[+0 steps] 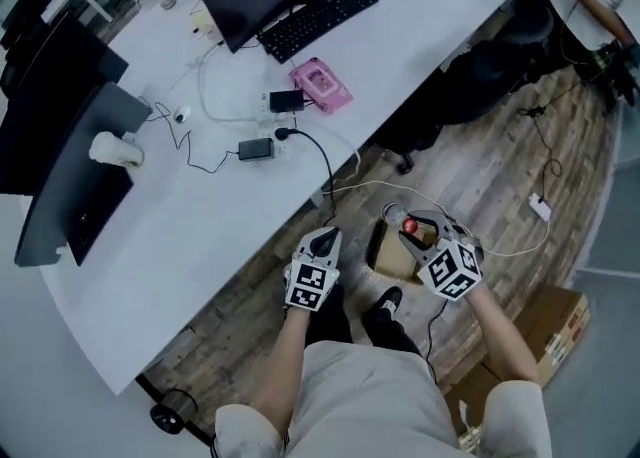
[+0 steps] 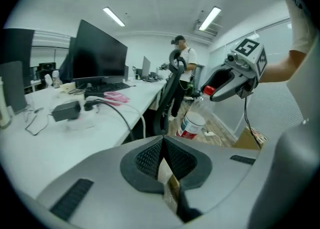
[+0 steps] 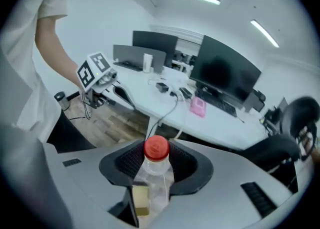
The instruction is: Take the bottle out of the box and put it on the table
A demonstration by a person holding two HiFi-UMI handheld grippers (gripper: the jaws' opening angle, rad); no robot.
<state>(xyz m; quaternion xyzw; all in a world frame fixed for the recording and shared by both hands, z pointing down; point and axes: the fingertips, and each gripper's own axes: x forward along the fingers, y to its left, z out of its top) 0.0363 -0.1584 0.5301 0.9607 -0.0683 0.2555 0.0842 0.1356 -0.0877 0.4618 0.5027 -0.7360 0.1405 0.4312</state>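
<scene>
Bottle (image 1: 409, 229) shows in the head view by its red cap, caught in the right gripper (image 1: 416, 224) above the cardboard box (image 1: 388, 258) on the floor. The white table (image 1: 200, 236) lies ahead and to the left of it, past the left gripper (image 1: 325, 242), which is the nearer to the table edge. Both forearms reach forward and down from the standing person.

In the left gripper view, the left gripper (image 2: 162, 145) has its pads pressed together with nothing between them. Off to the right the bottle (image 2: 194, 120) hangs in the air from the right gripper (image 2: 220, 85), cap uppermost, long axis tilted, base free. The table (image 2: 60, 138) spreads to the left.

In the right gripper view, the right gripper (image 3: 156, 162) pinches the bottle (image 3: 156, 173) by the neck just under the cap (image 3: 156, 148). The table (image 3: 210, 123) lies straight ahead beyond the jaws, so the coming move is probably a carry forward with the right hand.
</scene>
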